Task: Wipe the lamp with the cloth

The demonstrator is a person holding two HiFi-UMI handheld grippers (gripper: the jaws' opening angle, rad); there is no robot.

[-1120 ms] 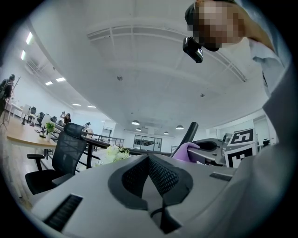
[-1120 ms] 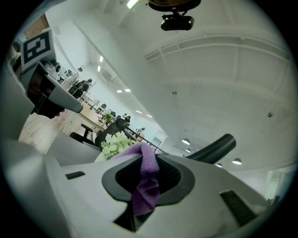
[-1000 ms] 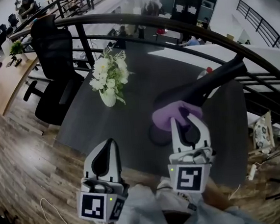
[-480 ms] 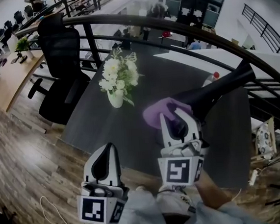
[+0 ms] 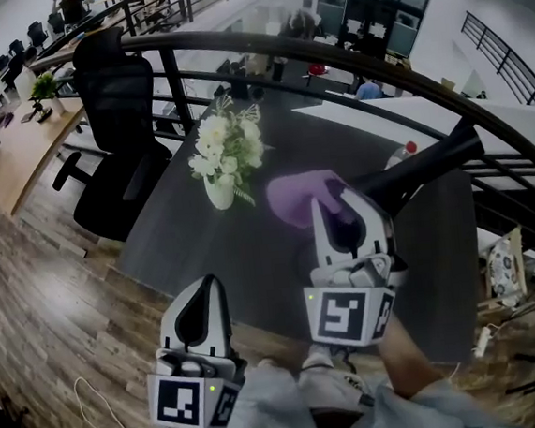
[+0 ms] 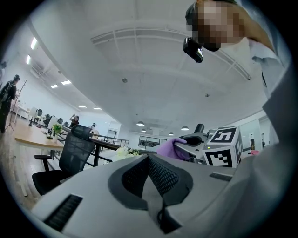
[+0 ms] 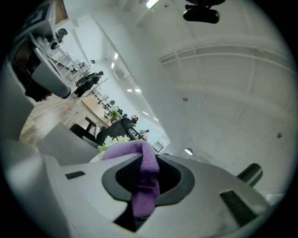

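A black lamp (image 5: 419,166) stands on the dark table (image 5: 204,243), its long head slanting up to the right. Its base is hidden behind my right gripper (image 5: 338,192). That gripper is shut on a purple cloth (image 5: 296,196), held against the lamp's lower left end. In the right gripper view the cloth (image 7: 145,186) hangs pinched between the two pads. My left gripper (image 5: 209,282) is shut with nothing in it, held low over the table's near edge, apart from the lamp. In the left gripper view my left gripper (image 6: 149,160) has its jaws together, with the cloth (image 6: 168,148) beyond.
A white vase of flowers (image 5: 225,152) stands on the table left of the lamp. A black office chair (image 5: 116,129) is at the table's left side. A dark curved railing (image 5: 260,41) runs behind the table. Cables lie on the wooden floor (image 5: 32,306).
My right gripper has lifted with the cloth and shifted a little left along the lamp, and now covers the lamp's base. The left gripper has stayed where it was.
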